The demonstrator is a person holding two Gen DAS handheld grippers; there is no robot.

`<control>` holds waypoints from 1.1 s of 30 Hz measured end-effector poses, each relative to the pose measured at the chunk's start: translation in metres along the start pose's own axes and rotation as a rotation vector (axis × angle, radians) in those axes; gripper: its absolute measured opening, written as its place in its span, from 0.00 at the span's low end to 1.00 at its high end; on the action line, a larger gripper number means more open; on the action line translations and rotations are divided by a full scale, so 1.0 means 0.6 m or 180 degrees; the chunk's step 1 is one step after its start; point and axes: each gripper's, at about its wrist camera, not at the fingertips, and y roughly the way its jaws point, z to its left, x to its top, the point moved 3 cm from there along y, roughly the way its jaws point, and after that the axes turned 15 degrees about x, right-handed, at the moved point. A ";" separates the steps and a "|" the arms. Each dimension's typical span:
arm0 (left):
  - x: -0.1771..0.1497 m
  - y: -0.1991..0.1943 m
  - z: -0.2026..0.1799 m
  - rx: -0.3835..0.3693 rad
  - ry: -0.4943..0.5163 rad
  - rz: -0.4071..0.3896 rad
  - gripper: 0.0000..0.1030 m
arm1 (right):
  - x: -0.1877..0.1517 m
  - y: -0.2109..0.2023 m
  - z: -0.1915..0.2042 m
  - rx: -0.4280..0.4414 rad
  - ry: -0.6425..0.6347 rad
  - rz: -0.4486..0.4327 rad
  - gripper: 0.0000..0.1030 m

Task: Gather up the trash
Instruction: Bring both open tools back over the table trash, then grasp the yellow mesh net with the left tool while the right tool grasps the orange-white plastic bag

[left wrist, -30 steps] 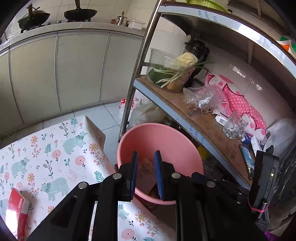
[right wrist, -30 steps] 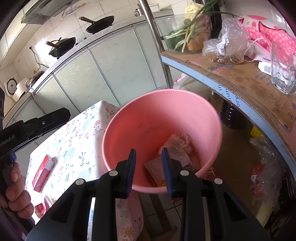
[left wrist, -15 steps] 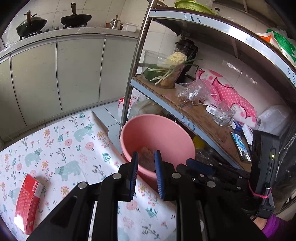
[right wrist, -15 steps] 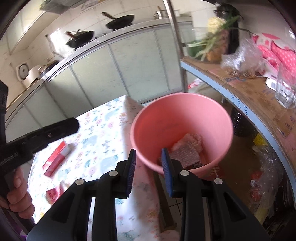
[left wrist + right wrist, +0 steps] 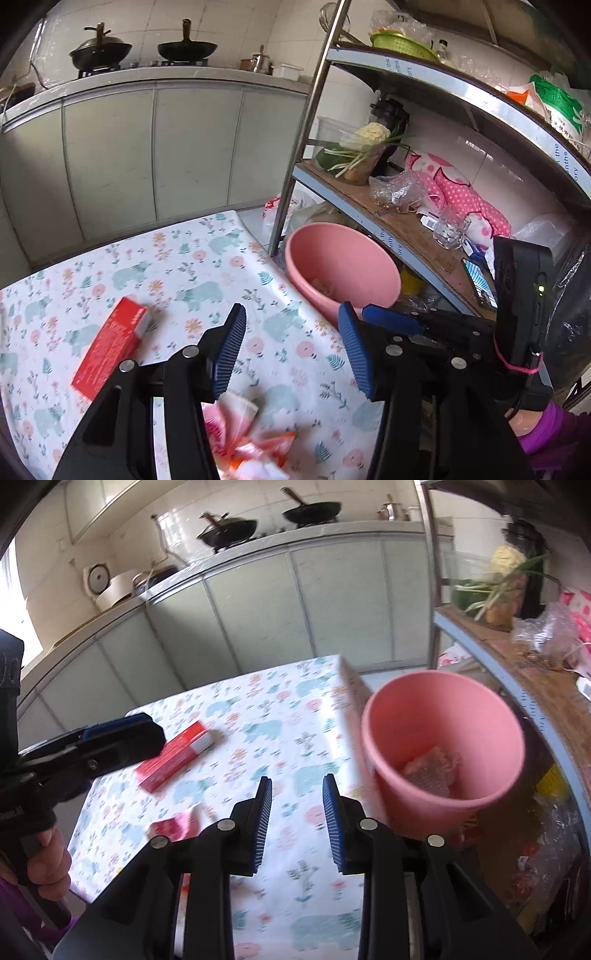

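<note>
Two grippers, both empty: left gripper (image 5: 291,350) gapes wide above crumpled wrappers (image 5: 243,439) on the table (image 5: 207,266); right gripper (image 5: 297,827) stands partly open. One red box (image 5: 110,347) lies beyond on the floral cloth. One pink bin (image 5: 439,746) stands beside the table edge; only the right view shows the trash (image 5: 432,768) inside clearly.
</note>
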 end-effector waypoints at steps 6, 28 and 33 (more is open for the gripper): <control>-0.033 -0.038 0.066 0.0401 -0.0217 -0.0038 0.50 | -0.015 0.016 0.069 0.0237 -0.0399 0.0100 0.28; -0.221 -0.099 0.157 0.0349 -0.0357 0.0459 0.50 | -0.114 0.055 0.120 0.0847 -0.0559 0.0851 0.28; -0.249 -0.087 0.109 0.0128 0.0020 0.0706 0.50 | -0.133 0.055 0.132 0.0928 -0.0690 0.1024 0.46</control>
